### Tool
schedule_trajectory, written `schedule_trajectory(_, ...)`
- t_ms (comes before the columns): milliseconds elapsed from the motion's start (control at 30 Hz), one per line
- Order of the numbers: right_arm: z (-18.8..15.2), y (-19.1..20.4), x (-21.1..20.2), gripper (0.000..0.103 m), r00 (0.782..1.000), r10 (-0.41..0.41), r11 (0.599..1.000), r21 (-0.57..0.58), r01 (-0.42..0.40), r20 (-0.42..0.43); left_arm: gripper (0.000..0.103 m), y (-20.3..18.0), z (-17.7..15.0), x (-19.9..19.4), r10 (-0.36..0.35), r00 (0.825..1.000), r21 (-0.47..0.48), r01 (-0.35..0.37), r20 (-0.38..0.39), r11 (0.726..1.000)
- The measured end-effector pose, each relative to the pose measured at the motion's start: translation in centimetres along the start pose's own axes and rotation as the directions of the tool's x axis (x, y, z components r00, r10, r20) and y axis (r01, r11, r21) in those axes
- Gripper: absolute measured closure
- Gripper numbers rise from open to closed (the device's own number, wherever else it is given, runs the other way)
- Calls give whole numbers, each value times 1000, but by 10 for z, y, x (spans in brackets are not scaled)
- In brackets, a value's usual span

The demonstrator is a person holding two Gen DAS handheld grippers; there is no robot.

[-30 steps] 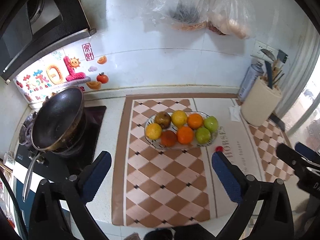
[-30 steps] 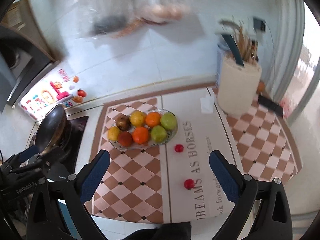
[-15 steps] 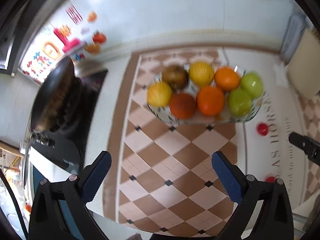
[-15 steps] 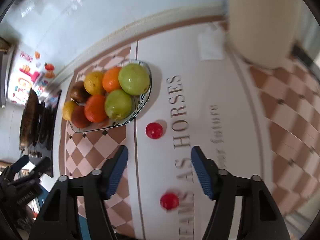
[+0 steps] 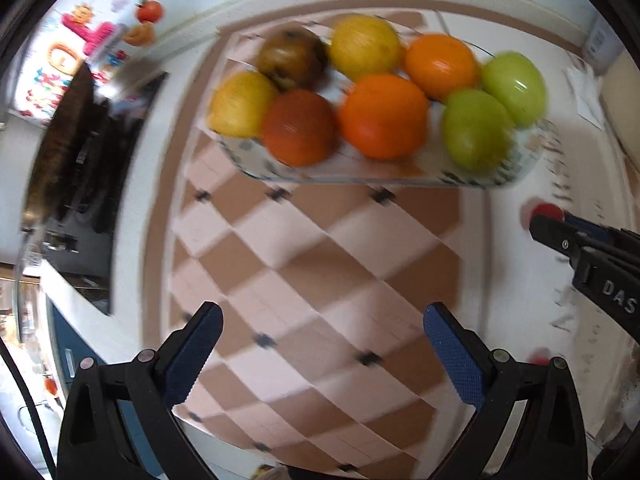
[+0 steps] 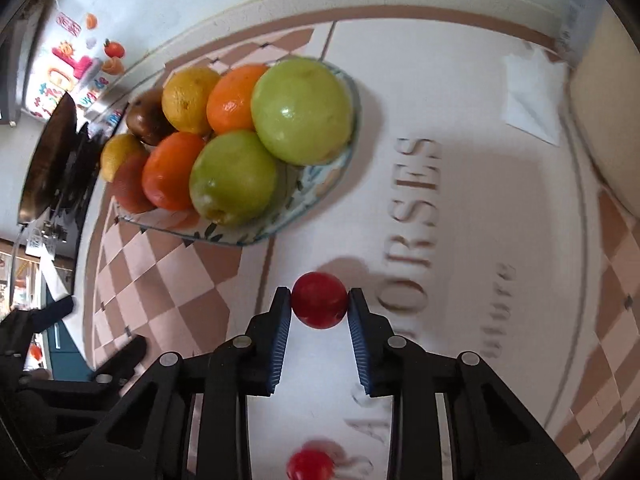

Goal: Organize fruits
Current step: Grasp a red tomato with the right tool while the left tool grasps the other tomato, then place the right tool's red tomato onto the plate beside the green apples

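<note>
The right gripper [image 6: 319, 300] is pinching a small red fruit [image 6: 319, 300] on the printed mat [image 6: 460, 240], just closed on it. Beyond, a patterned plate [image 6: 320, 184] is holding oranges, lemons and green apples, while the left gripper [image 5: 318, 344] is hanging spread wide, holding nothing.

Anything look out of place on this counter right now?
Yes. Two small red fruits lie loose on the mat, off the fruit plate. One small red fruit sits pinched in the right gripper; the other small red fruit lies nearer the counter edge. One brown fruit looks blemished.
</note>
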State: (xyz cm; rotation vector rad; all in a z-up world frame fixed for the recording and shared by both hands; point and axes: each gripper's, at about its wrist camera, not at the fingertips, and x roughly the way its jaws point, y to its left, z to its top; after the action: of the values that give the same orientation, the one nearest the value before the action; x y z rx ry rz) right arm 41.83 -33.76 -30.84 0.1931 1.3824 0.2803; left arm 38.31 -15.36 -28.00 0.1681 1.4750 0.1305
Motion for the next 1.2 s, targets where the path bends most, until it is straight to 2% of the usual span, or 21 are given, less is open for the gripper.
schedule_trajectory(100,-21,-24,-28,72,1000,-9,999,44,8,20,0,-26,-10,-1,-109,993,59,112,-49,992)
schedule_trajectory(200,-43,-50,-50,72,999,-25,995,97,22,28,0,-63,-22,-1,-216,969,148,233,-122,961)
schedule_trajectory(333,-67,-80,-72,72,998,-43,985,170,35,43,10,-105,-36,2,-274,946,243,311,-175,919)
schedule_trajectory(433,-77,-96,-78,72,998,-47,977,211,35,51,30,-128,-41,8,-280,937,286,332,-207,899)
schedule_trajectory(500,-79,-101,-80,72,997,-46,973,228,32,55,52,-139,-44,14,-278,933,305,340,-230,890)
schedule_trajectory(533,-80,-101,-80,72,997,-45,972,232,31,57,55,-142,-44,15,-270,935,310,333,-227,890)
schedule_trajectory(600,-81,-100,-81,72,997,-42,973,231,27,61,71,-147,-45,12,-276,938,331,333,-209,883)
schedule_trajectory(667,-79,-97,-82,72,997,-37,974,225,21,66,75,-150,-45,12,-281,937,337,338,-206,879)
schedule_trajectory(833,-68,-86,-84,72,997,-23,981,193,8,79,75,-141,-41,8,-305,935,306,348,-180,886)
schedule_trajectory(933,-60,-75,-86,72,996,-5,985,171,-10,90,75,-122,-27,4,-324,933,264,356,-156,896)
schedule_trajectory(1067,-46,-54,-82,72,995,38,990,134,-51,97,75,-83,-10,-9,-372,921,152,386,-117,910)
schedule_trajectory(1200,-28,-26,-69,72,990,101,988,107,-112,101,75,-36,14,-10,-436,896,-15,437,-84,899)
